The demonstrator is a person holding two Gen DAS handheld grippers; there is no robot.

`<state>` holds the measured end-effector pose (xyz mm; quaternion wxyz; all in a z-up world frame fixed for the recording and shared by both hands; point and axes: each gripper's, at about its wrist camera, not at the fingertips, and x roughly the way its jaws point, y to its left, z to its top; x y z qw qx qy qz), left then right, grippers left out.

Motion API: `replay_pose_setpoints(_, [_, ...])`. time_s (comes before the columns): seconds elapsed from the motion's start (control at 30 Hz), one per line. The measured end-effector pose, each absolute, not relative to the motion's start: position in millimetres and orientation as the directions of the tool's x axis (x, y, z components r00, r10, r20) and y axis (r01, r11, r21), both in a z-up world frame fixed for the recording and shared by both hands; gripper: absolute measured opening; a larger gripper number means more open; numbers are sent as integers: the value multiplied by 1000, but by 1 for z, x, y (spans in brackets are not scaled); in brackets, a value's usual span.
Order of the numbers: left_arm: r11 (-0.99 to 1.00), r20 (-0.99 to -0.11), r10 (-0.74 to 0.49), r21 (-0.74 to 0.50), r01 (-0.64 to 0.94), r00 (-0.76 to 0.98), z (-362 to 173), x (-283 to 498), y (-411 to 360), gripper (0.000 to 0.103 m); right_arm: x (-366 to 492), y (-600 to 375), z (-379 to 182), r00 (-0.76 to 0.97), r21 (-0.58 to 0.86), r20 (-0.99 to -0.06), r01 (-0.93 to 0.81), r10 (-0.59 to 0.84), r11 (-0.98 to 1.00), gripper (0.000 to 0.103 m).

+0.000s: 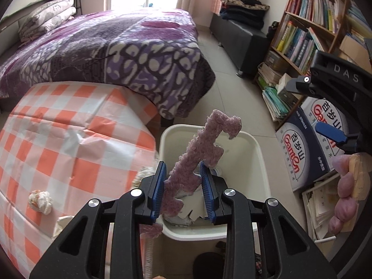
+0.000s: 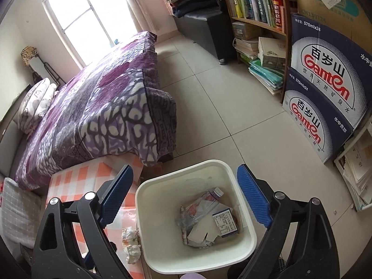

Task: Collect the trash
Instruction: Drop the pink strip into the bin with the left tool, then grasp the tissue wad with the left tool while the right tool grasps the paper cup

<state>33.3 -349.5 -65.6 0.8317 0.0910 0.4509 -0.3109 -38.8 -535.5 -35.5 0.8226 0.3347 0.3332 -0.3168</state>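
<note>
Left claw (image 1: 183, 186) clamped on a pink fuzzy foam piece (image 1: 200, 148), jagged shape, held upright-tilted between the blue pads (image 1: 159, 186); its lower end hangs below the claw. The piece sits above the white trash bin (image 1: 260, 160), over the bin's opening, not inside it.

Right claw (image 2: 186, 193) wide apart, holding nothing, hovering over the same bin (image 2: 232, 176) with the rim between its fingers in view. Inside the bin: a crumpled plastic wrapper (image 2: 197, 207), a small blue-white carton (image 2: 226, 223), torn cardboard scraps (image 2: 200, 234).

The bin stands on the tiled floor (image 2: 209, 107), just beside the right edge of the desk (image 1: 58, 139), which wears an orange-white checked cloth. A crumpled tissue wad (image 2: 131, 241) lies at the desk's right edge, close to the bin; a second crumpled wad (image 1: 40, 201) lies nearer the desk's front edge.

Bed with purple blanket (image 1: 104, 53) behind the desk. Bookshelf (image 1: 309, 23) and stacked water cartons (image 2: 325, 79) at far right.
</note>
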Motion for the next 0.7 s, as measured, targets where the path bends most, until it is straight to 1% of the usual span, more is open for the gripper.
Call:
replay_pose_setpoints(0.07, [776, -812, -452, -152, 612, 370, -69, 31, -357, 30, -43, -539, -37, 574, 343, -762, 750, -300, 565, 89])
replay_pose_setpoints(0.17, [735, -810, -506, -226, 639, 296, -74, 29, -367, 32, -47, -544, -38, 570, 345, -763, 757, -303, 555, 90])
replay_pose_setpoints(0.2, [725, -809, -518, -242, 645, 279, -76, 28, -370, 39, -48, -545, -38, 570, 345, -764, 758, -304, 554, 90])
replay_pose_setpoints(0.23, [717, -807, -526, -253, 650, 266, -78, 27, -372, 54, -49, -547, -38, 569, 345, -764, 759, -304, 552, 90])
replay_pose_setpoints(0.27, [713, -805, -533, -261, 651, 261, -80, 27, -373, 62, -50, -547, -39, 568, 346, -765, 759, -303, 551, 90])
replay_pose_setpoints(0.3, [714, -803, -535, -262, 649, 265, -81, 26, -373, 72, -50, -547, -39, 568, 347, -766, 759, -301, 551, 90])
replay_pose_setpoints(0.43, [716, -811, -520, -241, 656, 269, -85, 23, -373, 76, -49, -547, -40, 573, 355, -768, 752, -285, 555, 93])
replay_pose_setpoints(0.7, [742, -848, -460, -205, 639, 262, -87, 29, -352, 78, -34, -534, -45, 550, 315, -793, 737, -261, 598, 95])
